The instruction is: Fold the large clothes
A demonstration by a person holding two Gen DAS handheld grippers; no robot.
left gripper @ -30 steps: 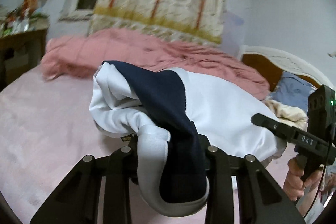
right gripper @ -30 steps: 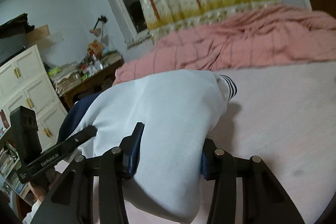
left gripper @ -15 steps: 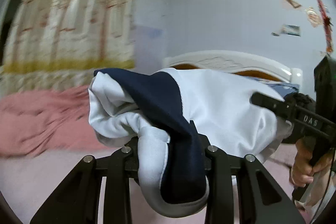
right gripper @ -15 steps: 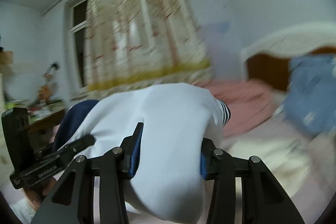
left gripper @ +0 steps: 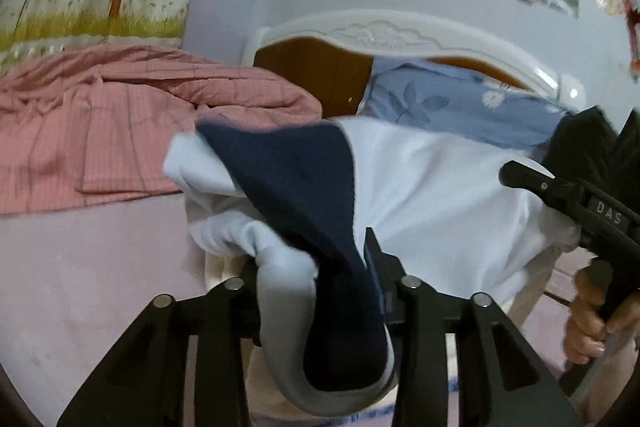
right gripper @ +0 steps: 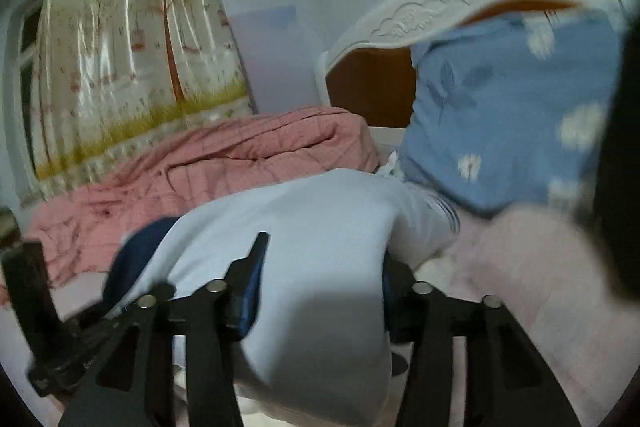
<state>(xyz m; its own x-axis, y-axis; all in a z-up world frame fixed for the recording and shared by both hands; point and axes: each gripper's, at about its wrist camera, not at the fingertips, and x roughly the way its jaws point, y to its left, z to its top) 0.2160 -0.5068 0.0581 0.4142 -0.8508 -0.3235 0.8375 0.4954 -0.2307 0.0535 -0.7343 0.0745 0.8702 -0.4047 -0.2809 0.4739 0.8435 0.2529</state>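
Your left gripper (left gripper: 316, 279) and right gripper (right gripper: 320, 279) each had a bunched fold of the white-and-navy knit garment (left gripper: 420, 187) between jaws that were easing open, the cloth still filling both gaps above the pale pink bed sheet (left gripper: 80, 267). Ahead lay the crumpled pink checked quilt (left gripper: 120, 123), the blue flowered pillow (right gripper: 508, 115) against the white carved headboard (left gripper: 384, 31), and a tree-print curtain (right gripper: 132, 67). A dark, blurred shape (right gripper: 616, 167) blocked the right wrist view's right edge.
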